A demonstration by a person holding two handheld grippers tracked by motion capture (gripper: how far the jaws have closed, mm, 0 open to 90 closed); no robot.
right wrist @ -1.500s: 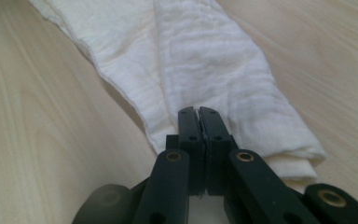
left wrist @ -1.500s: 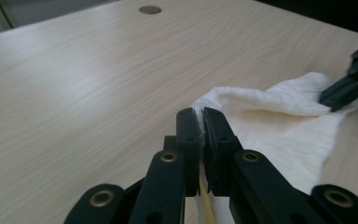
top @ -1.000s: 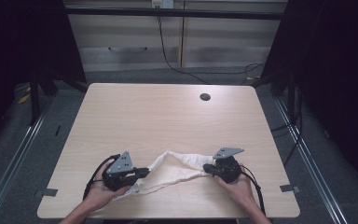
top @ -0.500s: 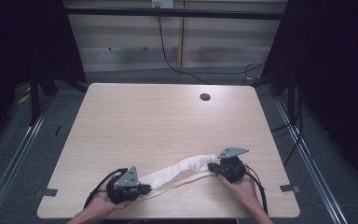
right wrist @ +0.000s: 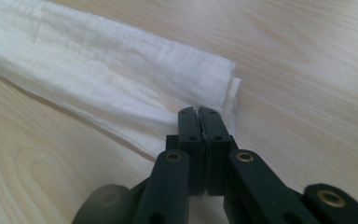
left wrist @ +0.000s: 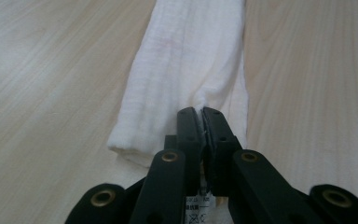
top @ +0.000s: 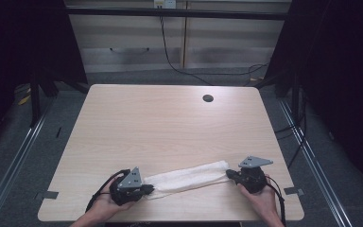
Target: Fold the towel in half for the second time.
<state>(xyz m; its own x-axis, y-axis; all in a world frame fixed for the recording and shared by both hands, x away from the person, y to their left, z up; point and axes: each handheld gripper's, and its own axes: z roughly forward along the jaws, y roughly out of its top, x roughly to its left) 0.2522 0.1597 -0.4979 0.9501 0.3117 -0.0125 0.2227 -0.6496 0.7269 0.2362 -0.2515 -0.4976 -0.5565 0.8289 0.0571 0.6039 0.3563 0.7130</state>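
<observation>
Left tool (top: pixel 147 188): I clamp the towel's (top: pixel 189 176) near end to anchor it.
Right tool (top: pixel 230 174): I pinch the towel's far end, holding it taut on the counter (top: pixel 170 127).

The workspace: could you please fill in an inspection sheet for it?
Surface: pale wooden table, round grommet hole near far edge.
Job's things: white towel folded into a long strip, flat along the near edge.
Clutter: nothing seen.
Grippers: left gripper and right gripper each shut on a towel end.
Cables: black cable trailing from right gripper; wall cable.
Surroundings: cabinet, dark curtains, grey floor.
</observation>
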